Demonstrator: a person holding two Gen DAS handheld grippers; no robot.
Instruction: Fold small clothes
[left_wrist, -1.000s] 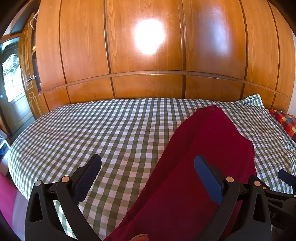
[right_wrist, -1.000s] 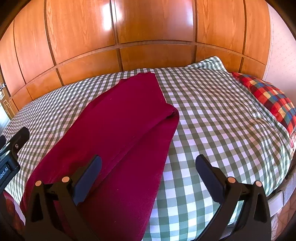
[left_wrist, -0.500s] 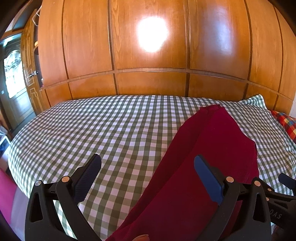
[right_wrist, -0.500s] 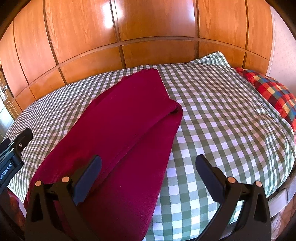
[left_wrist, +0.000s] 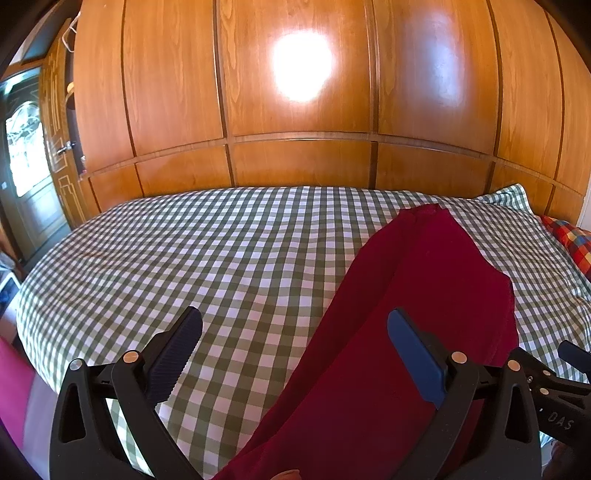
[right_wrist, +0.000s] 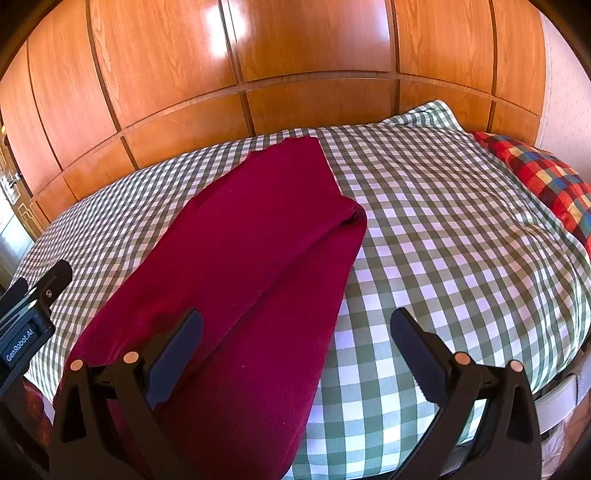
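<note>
— where's the red garment (right_wrist: 236, 266) lying?

— it's stretching across the bed (right_wrist: 443, 229), running from the near edge up toward the wooden wall panels (right_wrist: 295, 55). it's folded lengthwise, with one long layer lying over another and a rounded fold showing on its right side.

— and the claws?

— both are hovering at the near end of it. the left claw (left_wrist: 295, 350) is standing wide, nothing between its fingers; its right finger is sitting over the cloth (left_wrist: 424, 295) and its left finger over the checked bedspread (left_wrist: 184, 258). the right claw (right_wrist: 295, 350) is gaping just as wide, also gripping nothing, its left finger over the garment and its right finger over the bedspread. i can't tell whether either is touching the fabric.

— anything else around?

— a red plaid pillow (right_wrist: 546, 184) is lying at the far right of the bed, well apart from the garment. a door (left_wrist: 26, 166) with a glass pane is showing off to the left.
</note>
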